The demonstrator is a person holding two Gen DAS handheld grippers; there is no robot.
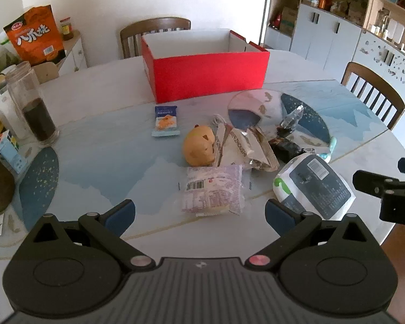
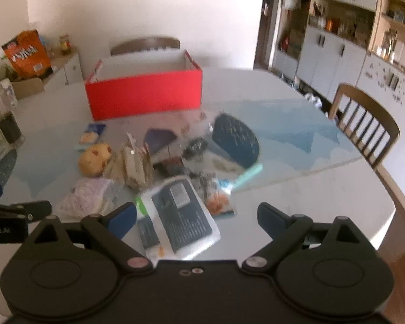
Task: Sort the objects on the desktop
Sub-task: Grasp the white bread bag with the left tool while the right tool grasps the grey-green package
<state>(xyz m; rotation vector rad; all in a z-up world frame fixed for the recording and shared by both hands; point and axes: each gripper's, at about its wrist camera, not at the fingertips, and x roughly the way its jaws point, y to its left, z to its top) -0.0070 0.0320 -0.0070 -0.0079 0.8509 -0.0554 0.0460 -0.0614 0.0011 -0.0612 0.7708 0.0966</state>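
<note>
A red open box [image 1: 208, 73] stands at the back of the table; it also shows in the right wrist view [image 2: 144, 95]. A pile of objects lies in front of it: a blue snack packet [image 1: 165, 121], an orange bear-shaped toy [image 1: 199, 145], a purple-white packet [image 1: 212, 190], crumpled wrappers [image 1: 245, 145] and a white pack with a dark label [image 1: 314, 186]. My left gripper [image 1: 199, 212] is open, just in front of the purple-white packet. My right gripper [image 2: 197, 217] is open above the white pack [image 2: 175, 216]. The right wrist view is blurred.
A jar with dark contents [image 1: 33, 108], a white cup [image 1: 2, 108] and a puzzle cube [image 1: 2, 141] stand at the table's left. An orange snack bag [image 1: 35, 35] sits on a side cabinet. Wooden chairs stand behind [image 1: 154, 31] and at the right [image 1: 372, 94].
</note>
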